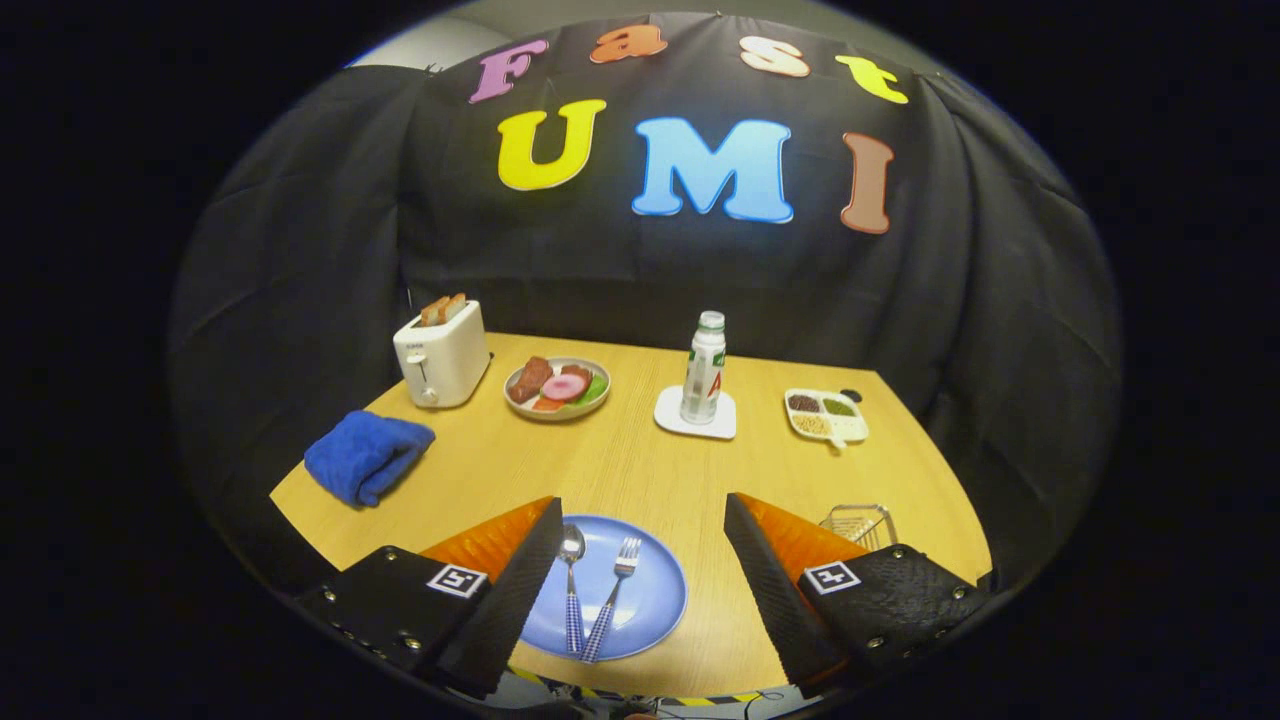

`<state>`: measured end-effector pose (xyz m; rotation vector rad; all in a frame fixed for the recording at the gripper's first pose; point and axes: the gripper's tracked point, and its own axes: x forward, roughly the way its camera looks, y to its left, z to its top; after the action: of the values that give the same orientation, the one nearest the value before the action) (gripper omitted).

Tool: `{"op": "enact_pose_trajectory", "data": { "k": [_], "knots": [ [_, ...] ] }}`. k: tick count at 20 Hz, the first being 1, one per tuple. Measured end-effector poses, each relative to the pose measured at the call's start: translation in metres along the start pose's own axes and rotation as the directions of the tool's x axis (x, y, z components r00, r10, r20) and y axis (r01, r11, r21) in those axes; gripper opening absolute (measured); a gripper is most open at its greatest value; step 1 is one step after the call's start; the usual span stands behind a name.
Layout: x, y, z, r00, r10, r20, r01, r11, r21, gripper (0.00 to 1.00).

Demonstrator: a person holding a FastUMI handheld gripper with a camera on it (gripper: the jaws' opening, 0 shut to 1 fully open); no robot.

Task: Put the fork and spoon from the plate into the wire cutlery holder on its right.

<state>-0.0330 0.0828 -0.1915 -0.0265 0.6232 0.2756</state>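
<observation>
From the gripper view, the claw (640, 575) hangs above the near edge of the counter (650, 470) with its two fingers spread wide and nothing between them. Directly under the gap sits the blue plate (655, 600), partly covered by the left finger. On the plate lie the spoon (572, 585) and the fork (612, 595), side by side and nearly touching at their checked handles. Both long axes run roughly from 6 o'clock, handles toward the claw, to 12 o'clock, bowl and tines away; the fork leans slightly toward 1 o'clock. The spoon lies closer to the left finger, the fork nearer the middle of the gap. The wire cutlery holder (860, 522) stands at about 3 o'clock from the plate, just beyond the right finger and partly hidden by it, close to the counter's right edge. Judging from this, the claw needs to drop straight down and turn to pinch across a handle. Bare counter lies between plate and holder, so the carry looks unobstructed; the near edge is close behind the plate.
</observation>
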Motion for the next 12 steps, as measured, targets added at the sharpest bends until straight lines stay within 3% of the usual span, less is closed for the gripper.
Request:
{"op": "enact_pose_trajectory", "data": {
  "k": [3, 4, 9, 12],
  "knots": [
    [0.011, 0.01, -0.038, 0.989, 0.032, -0.145, -0.031, 0.999, 0.007, 0.99],
    [0.011, 0.011, -0.049, 0.982, 0.036, -0.184, -0.036, 0.999, 0.005, 0.93],
    [0.023, 0.018, -0.088, 0.948, 0.045, -0.315, -0.043, 0.999, 0.013, 0.86],
    [0.031, 0.022, -0.105, 0.921, 0.06, -0.385, -0.049, 0.998, 0.038, 0.74]
  ]
}}
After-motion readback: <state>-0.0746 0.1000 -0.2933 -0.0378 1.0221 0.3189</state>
